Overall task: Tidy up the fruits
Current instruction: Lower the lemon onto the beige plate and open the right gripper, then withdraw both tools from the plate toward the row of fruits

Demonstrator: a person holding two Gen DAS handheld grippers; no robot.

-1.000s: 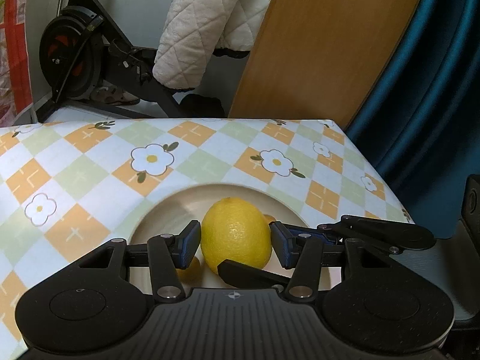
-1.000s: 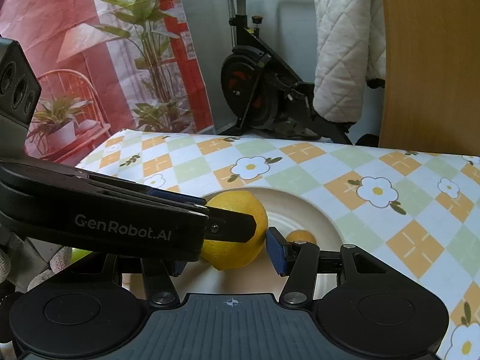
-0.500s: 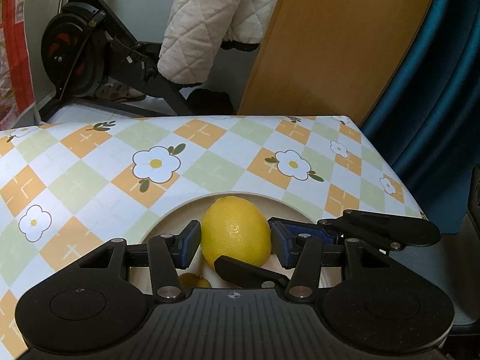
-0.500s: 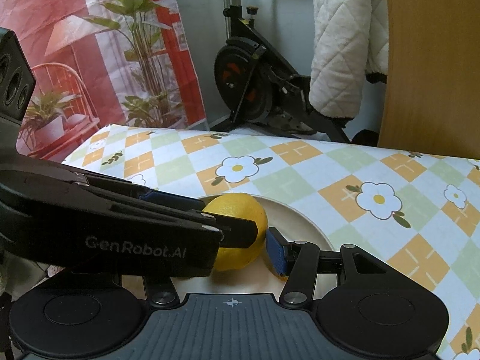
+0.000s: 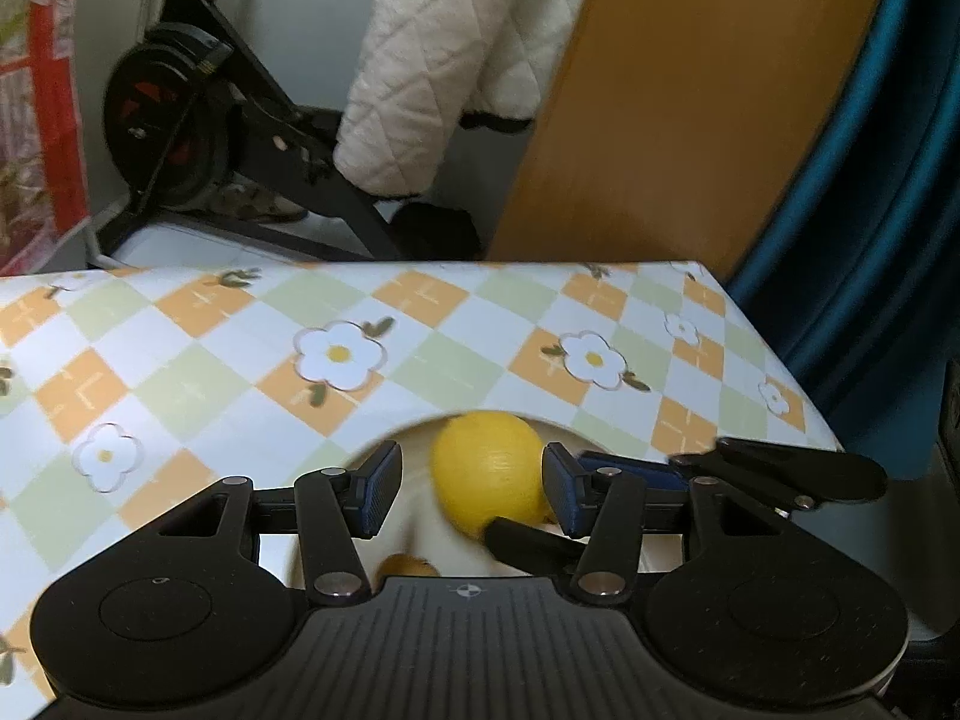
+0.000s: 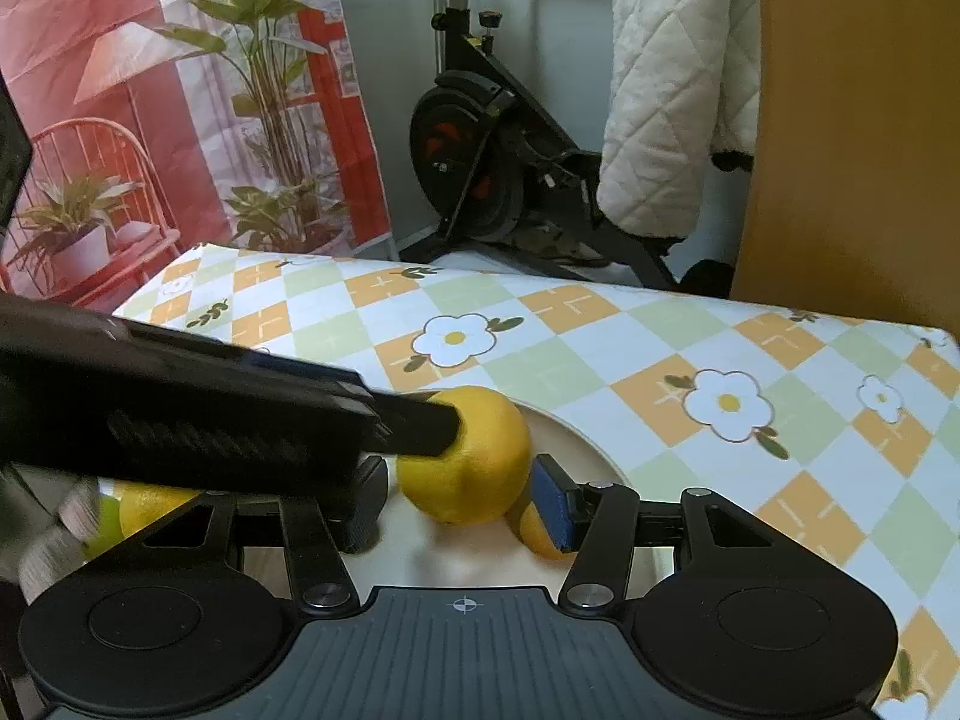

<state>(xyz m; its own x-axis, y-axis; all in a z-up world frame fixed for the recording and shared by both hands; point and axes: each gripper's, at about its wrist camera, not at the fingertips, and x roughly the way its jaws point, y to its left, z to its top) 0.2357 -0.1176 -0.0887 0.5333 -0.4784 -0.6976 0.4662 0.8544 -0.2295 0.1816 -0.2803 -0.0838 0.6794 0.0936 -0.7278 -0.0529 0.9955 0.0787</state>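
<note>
On the near plate [image 5: 414,450], the lemon [image 5: 489,474] had drifted right within the left gripper's [image 5: 471,495] part-open jaws, clear of the left pad, likely set down; whether the right gripper [image 6: 462,504] pinched it I could not tell.

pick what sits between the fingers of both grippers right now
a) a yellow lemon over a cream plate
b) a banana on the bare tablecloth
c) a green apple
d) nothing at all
a: the lemon lies between the left gripper fingers and, in the other view, between those of the right gripper, above the plate.
</note>
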